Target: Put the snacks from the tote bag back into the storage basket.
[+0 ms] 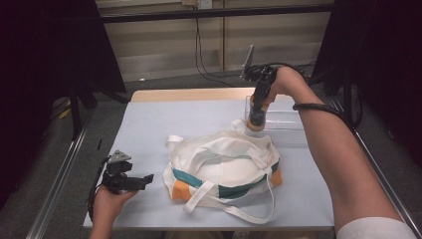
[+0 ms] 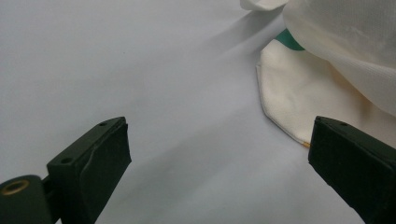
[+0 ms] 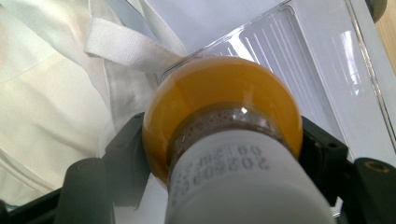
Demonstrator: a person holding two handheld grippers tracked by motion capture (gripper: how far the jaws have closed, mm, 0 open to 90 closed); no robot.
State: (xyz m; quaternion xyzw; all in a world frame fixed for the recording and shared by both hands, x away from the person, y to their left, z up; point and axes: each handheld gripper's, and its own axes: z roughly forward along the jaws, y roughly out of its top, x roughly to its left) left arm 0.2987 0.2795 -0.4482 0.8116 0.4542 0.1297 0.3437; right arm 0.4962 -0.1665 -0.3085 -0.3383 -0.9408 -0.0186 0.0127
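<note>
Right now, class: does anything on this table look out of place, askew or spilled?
Nothing spilled or damaged. The white tote bag lies slumped mid-table, its straps sprawling loose towards the near edge. The right gripper holds an orange bottle over the clear plastic tray.

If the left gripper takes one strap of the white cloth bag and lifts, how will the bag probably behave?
The bag looks like thin cloth lying crumpled, so it would probably sag and fold rather than keep its shape. Its long straps lie loose on the table, so the strap would likely rise first. It seems slack and fairly flat, so probably light.
</note>
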